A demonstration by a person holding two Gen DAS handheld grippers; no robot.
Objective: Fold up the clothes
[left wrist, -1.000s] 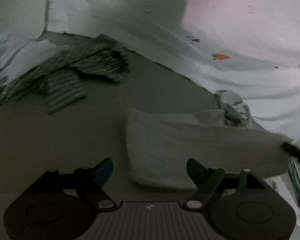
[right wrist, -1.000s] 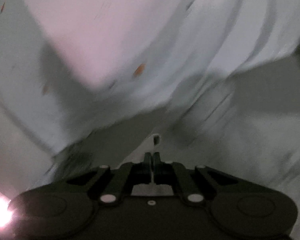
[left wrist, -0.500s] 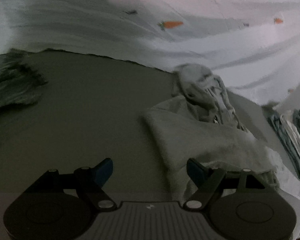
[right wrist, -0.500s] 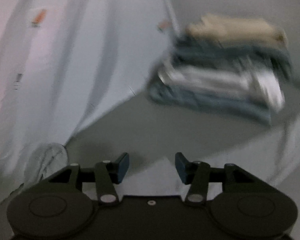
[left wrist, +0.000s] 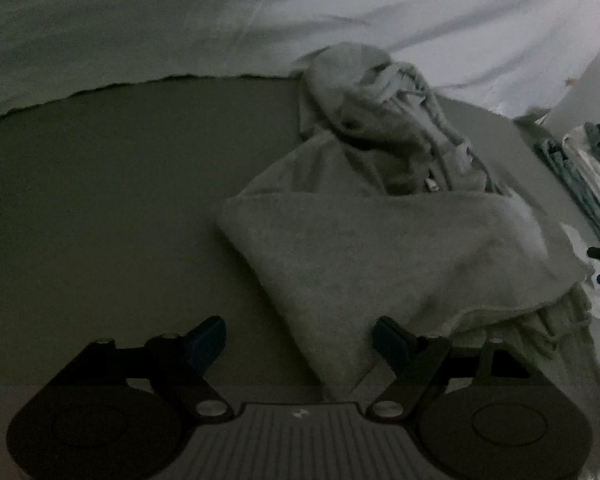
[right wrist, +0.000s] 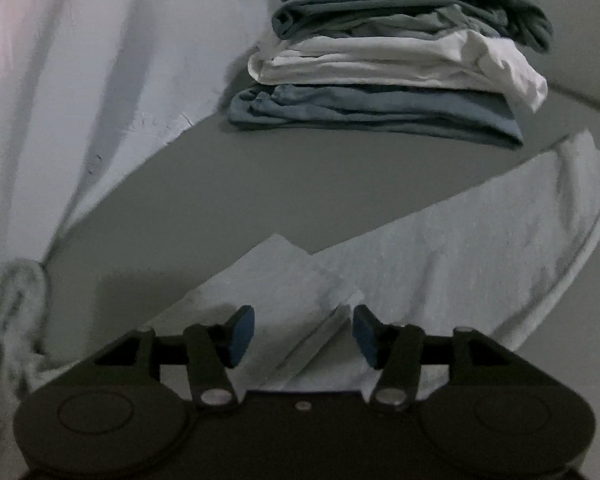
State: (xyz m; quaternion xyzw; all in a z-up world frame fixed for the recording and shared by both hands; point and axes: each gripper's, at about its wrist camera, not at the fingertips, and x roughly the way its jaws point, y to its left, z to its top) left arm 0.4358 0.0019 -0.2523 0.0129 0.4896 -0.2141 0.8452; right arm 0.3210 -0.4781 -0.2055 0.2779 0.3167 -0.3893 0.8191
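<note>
Both my claws just spread apart: left (left wrist: 300, 338) and right (right wrist: 303, 334) gaping over the towel (left wrist: 400, 256), pinching nothing, stack (right wrist: 392, 56) behind.

the grey bench (left wrist: 112, 208) lies bare from 9 to 11 o'clock in the left wrist view, open for a pass. a crumpled grey garment (left wrist: 384, 248) blocks 12 to 3. in the right wrist view a bare strip runs across the middle; a stack of folded clothes (right wrist: 388, 60) walls off 12 to 1, and a carrot-print sheet (right wrist: 80, 80) hangs at 10.
</note>
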